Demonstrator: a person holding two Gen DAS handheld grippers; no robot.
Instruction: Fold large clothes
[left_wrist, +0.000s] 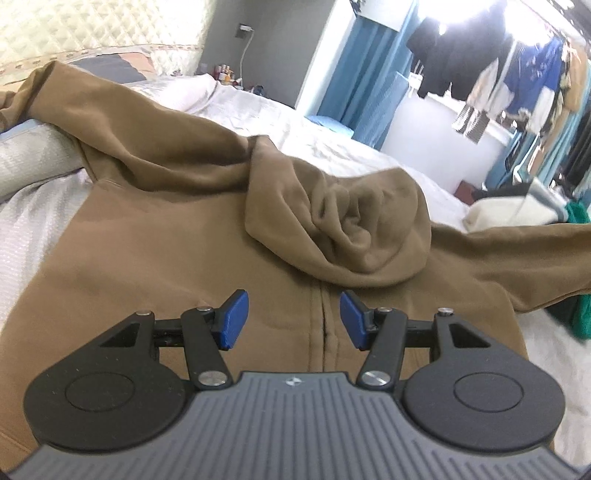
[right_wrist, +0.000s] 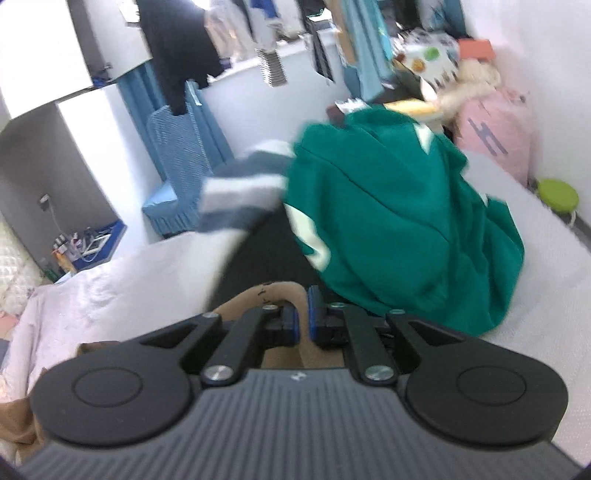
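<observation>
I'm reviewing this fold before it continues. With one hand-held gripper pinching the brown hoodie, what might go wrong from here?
1. The right hand-held gripper pinches only a thin edge of the brown hoodie, so the fabric may slip out.
2. The hood lies bunched on the chest and may get folded in as a lump.
3. The green garment lies close by on the bed and may get dragged.

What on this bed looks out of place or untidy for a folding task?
The brown hoodie lies flat, but its hood is crumpled in a heap over the zip. A green garment sits bunched up, unfolded, further along the bed.
</observation>
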